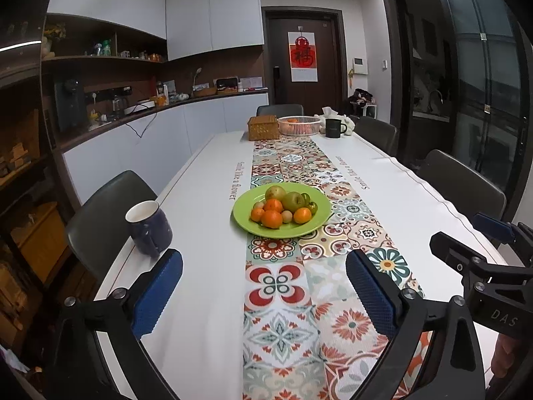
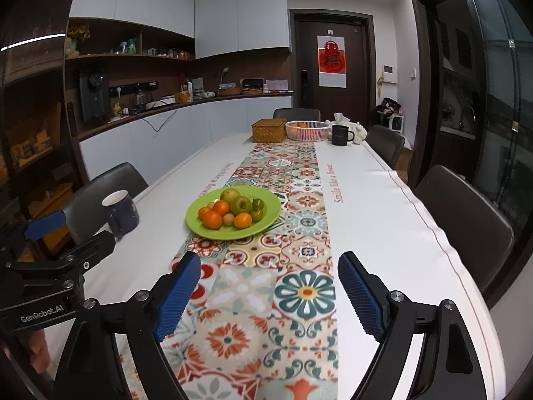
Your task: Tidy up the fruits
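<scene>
Fruit (image 1: pixel 283 208) heaped on green plate (image 1: pixel 243 221) on patterned runner (image 1: pixel 283 300) mid-counter, navy mug (image 1: pixel 149 230) left of plate, wicker box (image 1: pixel 263 128) and white basket (image 1: pixel 298 125) far beyond plate, left claw (image 1: pixel 265 295) and right claw (image 2: pixel 269 296) near side of plate, both wide open, empty.

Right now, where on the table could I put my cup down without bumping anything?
The white cloth to the right of the patterned runner is bare from the near edge up to the black mug. The near runner before the green plate is free too. It's crowded at the far end: wicker box, white basket, black mug. The blue mug sits at the left edge.
</scene>
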Available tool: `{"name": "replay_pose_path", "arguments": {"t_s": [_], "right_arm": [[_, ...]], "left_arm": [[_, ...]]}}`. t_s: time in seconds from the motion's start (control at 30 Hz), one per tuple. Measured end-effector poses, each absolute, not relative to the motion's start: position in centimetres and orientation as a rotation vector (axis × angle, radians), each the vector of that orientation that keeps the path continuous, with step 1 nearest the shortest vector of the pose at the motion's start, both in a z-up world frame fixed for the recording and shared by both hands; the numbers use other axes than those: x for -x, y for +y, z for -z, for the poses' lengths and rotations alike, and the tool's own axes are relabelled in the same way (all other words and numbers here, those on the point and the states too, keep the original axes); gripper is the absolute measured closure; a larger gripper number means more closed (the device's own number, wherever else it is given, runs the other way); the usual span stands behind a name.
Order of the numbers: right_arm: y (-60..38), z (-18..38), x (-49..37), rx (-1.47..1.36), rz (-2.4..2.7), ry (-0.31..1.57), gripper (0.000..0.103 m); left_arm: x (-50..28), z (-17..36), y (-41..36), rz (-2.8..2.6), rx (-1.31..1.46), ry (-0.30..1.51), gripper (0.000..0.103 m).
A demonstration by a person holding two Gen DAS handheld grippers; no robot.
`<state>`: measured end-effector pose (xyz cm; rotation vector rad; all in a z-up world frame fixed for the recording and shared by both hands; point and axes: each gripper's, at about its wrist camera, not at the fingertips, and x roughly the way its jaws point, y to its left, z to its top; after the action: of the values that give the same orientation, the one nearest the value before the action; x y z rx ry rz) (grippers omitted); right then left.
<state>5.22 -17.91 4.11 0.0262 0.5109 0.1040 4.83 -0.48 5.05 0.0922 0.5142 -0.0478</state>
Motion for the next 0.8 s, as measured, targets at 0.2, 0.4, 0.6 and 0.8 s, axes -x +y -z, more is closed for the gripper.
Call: {"name": "replay_pose_path", "arguments": {"t_s": [0.2, 0.4, 0.6, 0.8], "right_arm": [[-18.2, -3.7, -4.2, -0.041, -0.112, 0.514, 0.018], [-18.0, -3.6, -3.8, -0.037, -0.108, 0.509, 0.018], [-18.0, -3.6, -3.7, -0.037, -0.108, 0.511, 0.018], [-18.0, -3.4, -3.6, -0.033, -0.103, 0.512, 0.018]], "left_arm": [[-3.9, -4.7, -0.6, 0.049, -0.089, 0.517, 0.003], [-3.4, -4.4, -0.4, 0.049, -0.082, 0.520, 0.003], [-3.2, -4.2, -0.3, 0.045, -0.075, 0.517, 0.003], [-2.8, -4.2, -0.1, 0.045, -0.062, 0.512, 0.003]]}}
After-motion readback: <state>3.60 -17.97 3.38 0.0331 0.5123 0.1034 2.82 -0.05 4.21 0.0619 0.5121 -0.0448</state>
